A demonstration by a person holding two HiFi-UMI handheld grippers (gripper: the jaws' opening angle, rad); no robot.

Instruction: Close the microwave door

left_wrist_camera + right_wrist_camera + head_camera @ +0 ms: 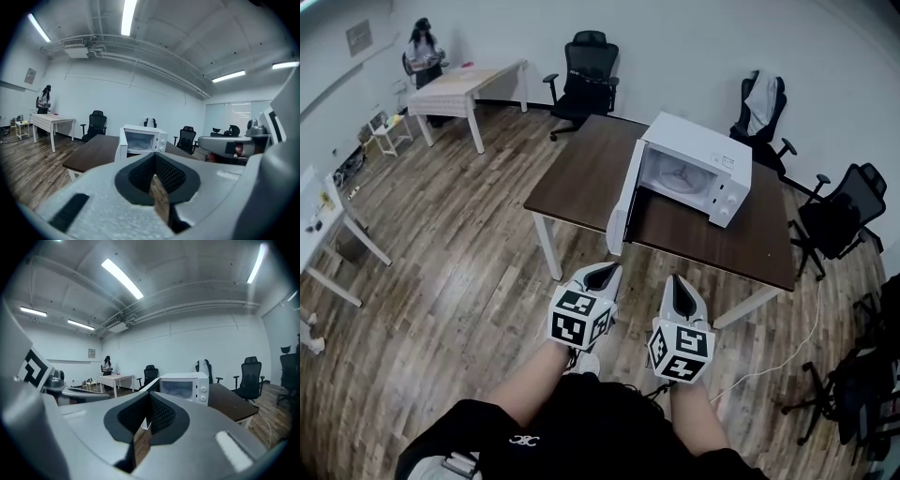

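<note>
The microwave (pixel 698 169) stands on the brown table (pixel 581 169), close to the far edge and somewhat right of the middle, with its opening turned toward the near edge. Its door (pixel 622 202) hangs wide open on the left side of the box, and the door's free end reaches out to the table's near edge. Both grippers hover side by side over the wooden floor (pixel 459 262), short of that near edge and touching nothing. The left gripper (pixel 600 277) has its jaws pressed together with nothing between them, and its tip points toward the foot of the open door. The right gripper (pixel 682 295) is likewise closed and empty, just to the right.
</note>
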